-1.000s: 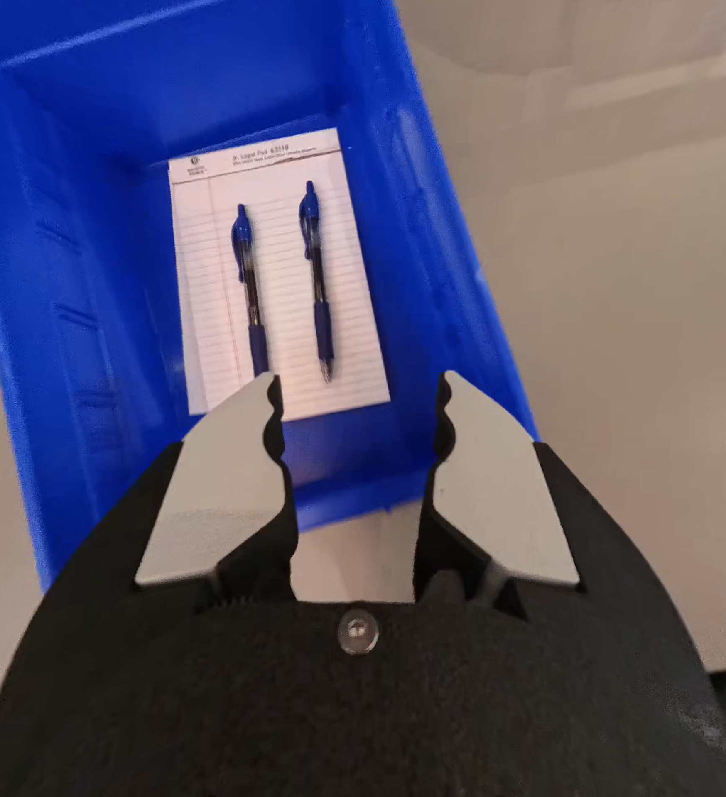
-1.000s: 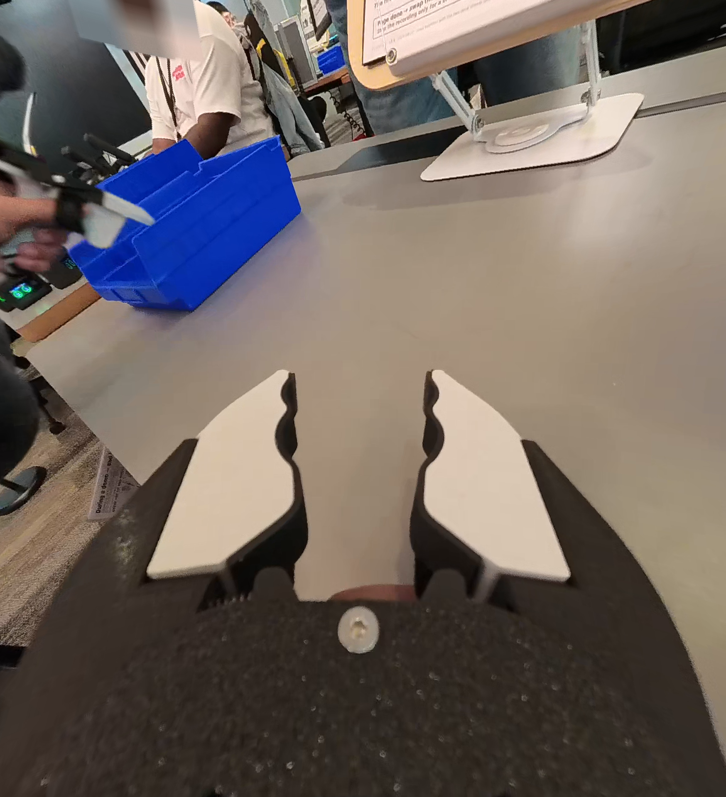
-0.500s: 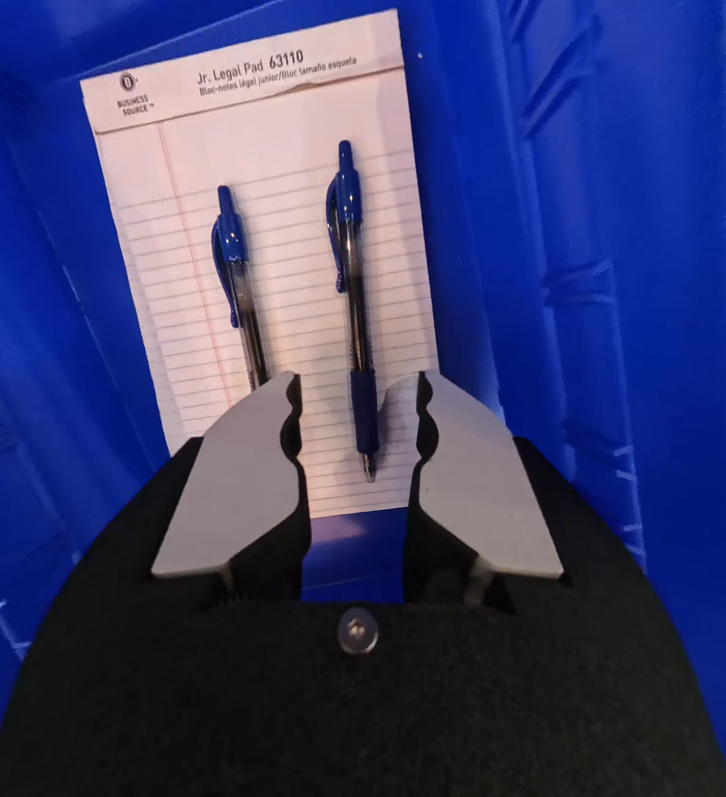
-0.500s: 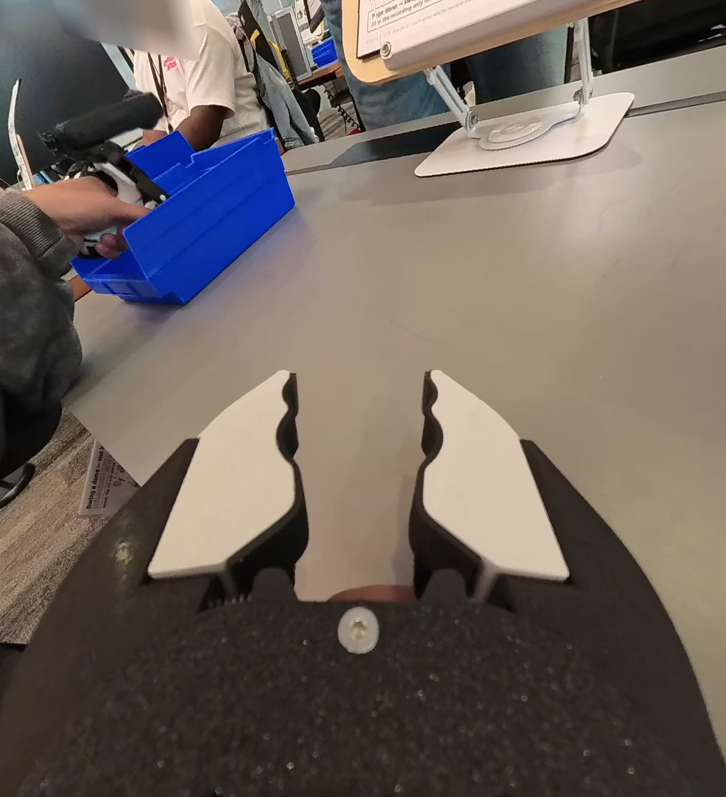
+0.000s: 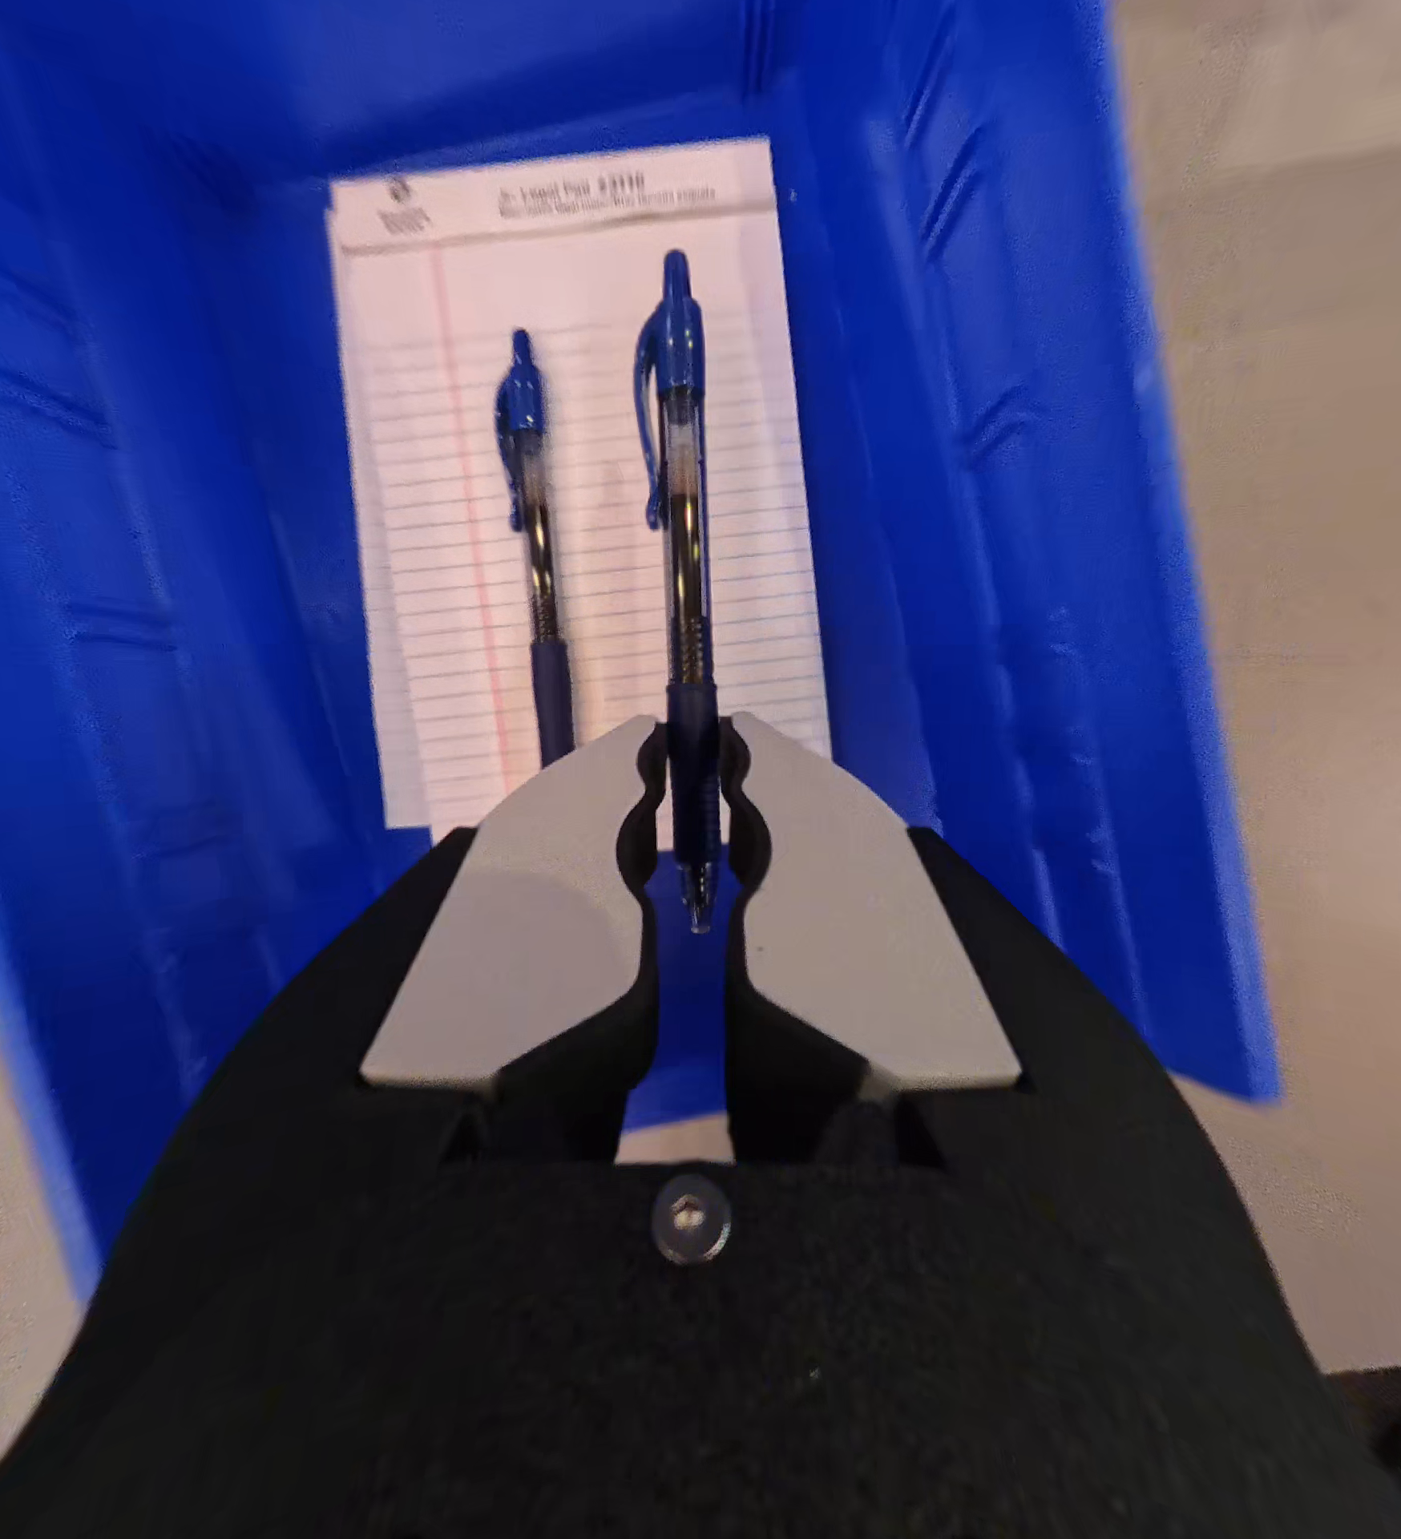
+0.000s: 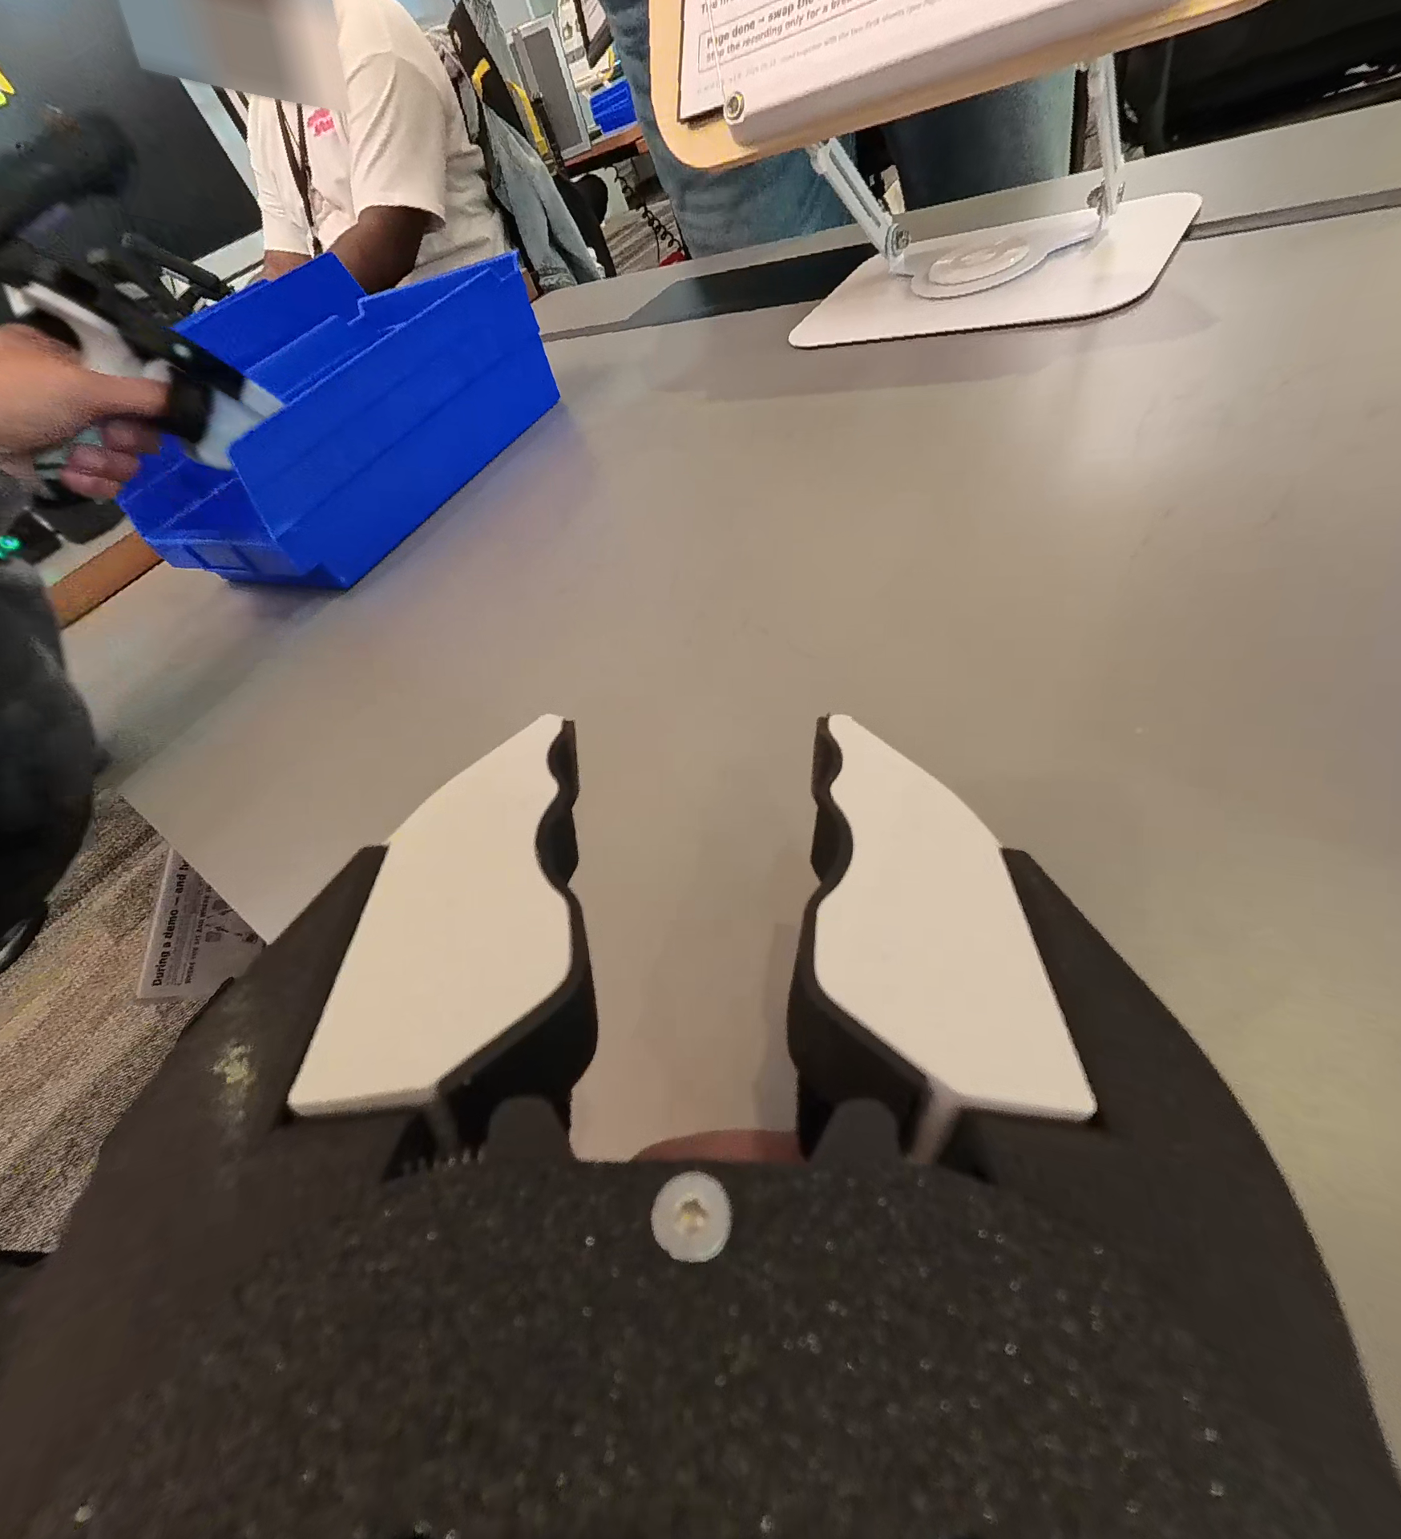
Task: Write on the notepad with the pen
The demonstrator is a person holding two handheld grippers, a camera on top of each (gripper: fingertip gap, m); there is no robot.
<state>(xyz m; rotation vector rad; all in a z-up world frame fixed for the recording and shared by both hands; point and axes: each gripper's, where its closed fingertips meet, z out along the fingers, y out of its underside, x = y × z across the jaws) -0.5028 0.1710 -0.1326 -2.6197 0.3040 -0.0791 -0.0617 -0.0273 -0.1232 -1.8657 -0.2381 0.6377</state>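
Observation:
In the left wrist view a white lined notepad (image 5: 597, 275) lies on the floor of a blue bin (image 5: 139, 500). My left gripper (image 5: 693, 741) is shut on the dark grip of a blue pen (image 5: 682, 500) and holds it lifted above the pad, tip toward the camera. A second blue pen (image 5: 535, 516) lies on the pad to its left. My right gripper (image 6: 695, 733) is open and empty above the grey table (image 6: 1014, 583). The left gripper (image 6: 181, 375) also shows at the bin (image 6: 397, 433) in the right wrist view.
A white stand base (image 6: 1005, 275) carrying a tilted board (image 6: 889, 58) sits at the table's far side. People stand behind the table (image 6: 364, 150). The table's left edge drops to carpet with a paper sheet (image 6: 189, 933) on it.
My left gripper closed on the right-hand pen and lifted it off the notepad, drawing back out of the bin. The right gripper stayed open and nearly still.

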